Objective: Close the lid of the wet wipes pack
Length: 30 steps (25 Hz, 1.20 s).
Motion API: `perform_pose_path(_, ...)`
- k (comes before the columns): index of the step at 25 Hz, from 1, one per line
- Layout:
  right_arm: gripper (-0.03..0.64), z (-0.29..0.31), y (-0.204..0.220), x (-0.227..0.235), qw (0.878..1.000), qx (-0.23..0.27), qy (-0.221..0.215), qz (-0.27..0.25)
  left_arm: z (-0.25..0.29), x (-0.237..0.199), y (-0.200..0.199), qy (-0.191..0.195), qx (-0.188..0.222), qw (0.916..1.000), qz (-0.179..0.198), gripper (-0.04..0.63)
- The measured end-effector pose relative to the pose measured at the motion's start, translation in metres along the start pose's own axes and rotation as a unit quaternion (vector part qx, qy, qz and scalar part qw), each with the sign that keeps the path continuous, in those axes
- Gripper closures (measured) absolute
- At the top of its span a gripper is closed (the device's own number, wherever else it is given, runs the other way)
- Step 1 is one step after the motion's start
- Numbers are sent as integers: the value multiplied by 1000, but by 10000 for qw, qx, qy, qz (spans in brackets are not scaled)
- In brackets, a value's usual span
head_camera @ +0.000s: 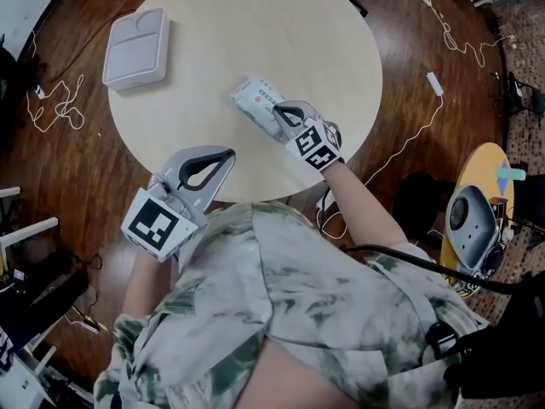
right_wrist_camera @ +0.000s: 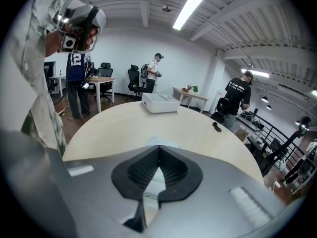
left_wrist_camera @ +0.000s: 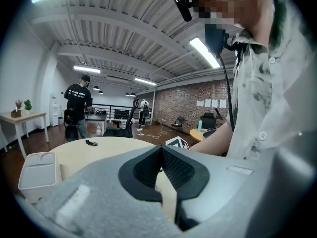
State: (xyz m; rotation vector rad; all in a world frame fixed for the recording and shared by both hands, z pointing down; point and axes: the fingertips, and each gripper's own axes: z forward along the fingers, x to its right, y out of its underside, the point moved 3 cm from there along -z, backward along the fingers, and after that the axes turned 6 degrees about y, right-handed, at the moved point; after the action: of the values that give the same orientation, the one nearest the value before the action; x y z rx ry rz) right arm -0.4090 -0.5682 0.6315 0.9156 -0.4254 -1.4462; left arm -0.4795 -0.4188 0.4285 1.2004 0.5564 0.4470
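Head view: wet wipes pack beneath right gripper.

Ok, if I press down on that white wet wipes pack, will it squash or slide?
The white soft-wrapped wet wipes pack lies flat, so it likely won't tip or roll. Its wrapper looks pliable, so it may squash slightly under the right gripper. On the smooth round beige table, a sideways push could slide it.
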Motion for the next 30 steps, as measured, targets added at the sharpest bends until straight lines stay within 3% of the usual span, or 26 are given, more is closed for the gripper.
perform_pose_path(11,611,-106,-26,-40,9969,780,-77,31,1,85,-9,-230,174,9995,101,594)
perform_pose_path(19,611,-213,-14,-80,9923,1232,-154,-12,6,177,-7,-376,178,9989,196,594)
perform_pose_path(30,611,-327,11,-151,9844,1668,-526,-173,-10,305,9,-892,-54,9960,85,594)
